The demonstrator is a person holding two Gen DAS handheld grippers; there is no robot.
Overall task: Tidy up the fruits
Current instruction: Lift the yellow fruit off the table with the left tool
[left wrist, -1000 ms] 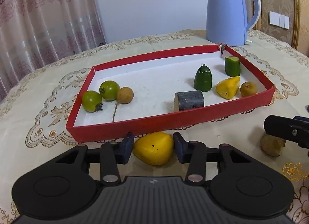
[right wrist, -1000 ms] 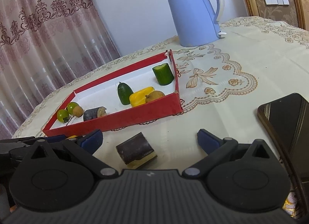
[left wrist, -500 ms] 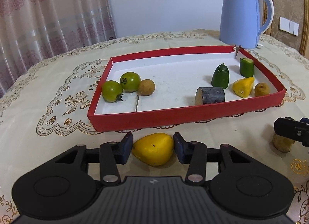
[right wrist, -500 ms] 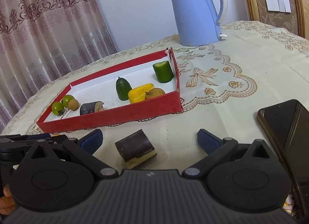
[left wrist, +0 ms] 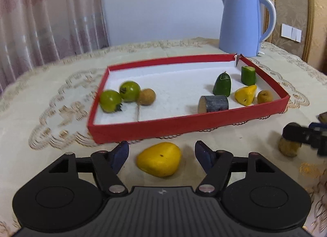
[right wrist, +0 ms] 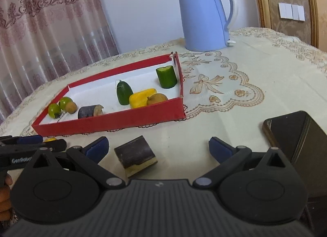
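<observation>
Nearest, the left gripper (left wrist: 161,154) is opening its jaws around the smooth yellow mango-shaped fruit (left wrist: 159,159), which lies on the embroidered cream tablecloth (left wrist: 51,97) – released, I judge, just in front of the shallow red cardboard tray (left wrist: 184,123). The right gripper (right wrist: 158,148) stands wide open around the dark brown cut piece (right wrist: 136,155), not pressing it. Farther, sorted fruits sit in the tray's left and right ends.

1. A yellow mango-shaped fruit (left wrist: 159,159) lies on its side on the tablecloth, just outside the red tray (left wrist: 190,123), loose between my opening left jaws.
2. A dark-skinned cut chunk (right wrist: 136,156) with a pale cut face lies tilted between my spread right jaws, untouched.
3. Two green fruits (left wrist: 119,95) touch in the tray's left end.
</observation>
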